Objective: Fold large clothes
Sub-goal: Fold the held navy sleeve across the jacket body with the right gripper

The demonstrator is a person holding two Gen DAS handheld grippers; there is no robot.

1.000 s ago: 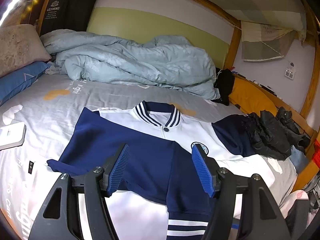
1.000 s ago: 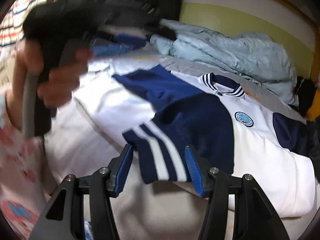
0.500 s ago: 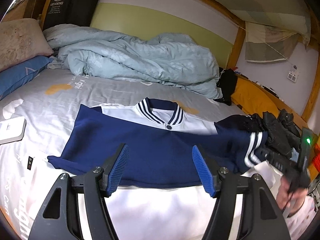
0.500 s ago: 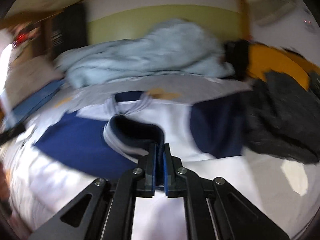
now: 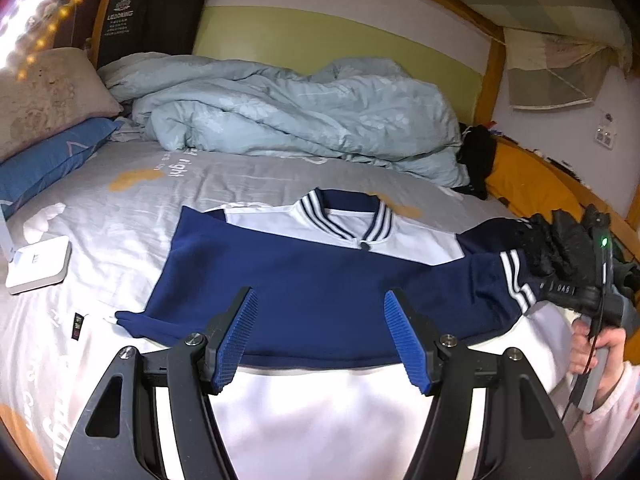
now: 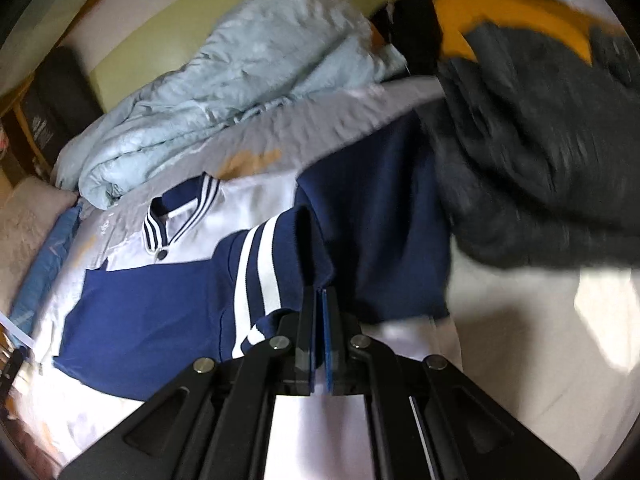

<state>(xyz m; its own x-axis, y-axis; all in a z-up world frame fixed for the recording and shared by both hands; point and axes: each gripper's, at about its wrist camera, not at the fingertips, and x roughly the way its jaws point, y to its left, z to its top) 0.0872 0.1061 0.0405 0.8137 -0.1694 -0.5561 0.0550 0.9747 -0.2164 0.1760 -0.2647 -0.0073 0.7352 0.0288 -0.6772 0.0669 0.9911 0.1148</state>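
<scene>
- From the left wrist camera we look forward and downward along two black fingers (image 5: 316, 336) at the bottom of the frame, across a bed toward the green headboard wall (image 5: 332, 36).
- From the right wrist camera we sit close over the jacket (image 6: 160, 304), tilted sideways, so the bed slants across the frame.
- Both views share the jacket's striped collar (image 5: 344, 220), the pale blue duvet (image 5: 288, 116) and the dark clothes pile (image 5: 560, 240).
</scene>
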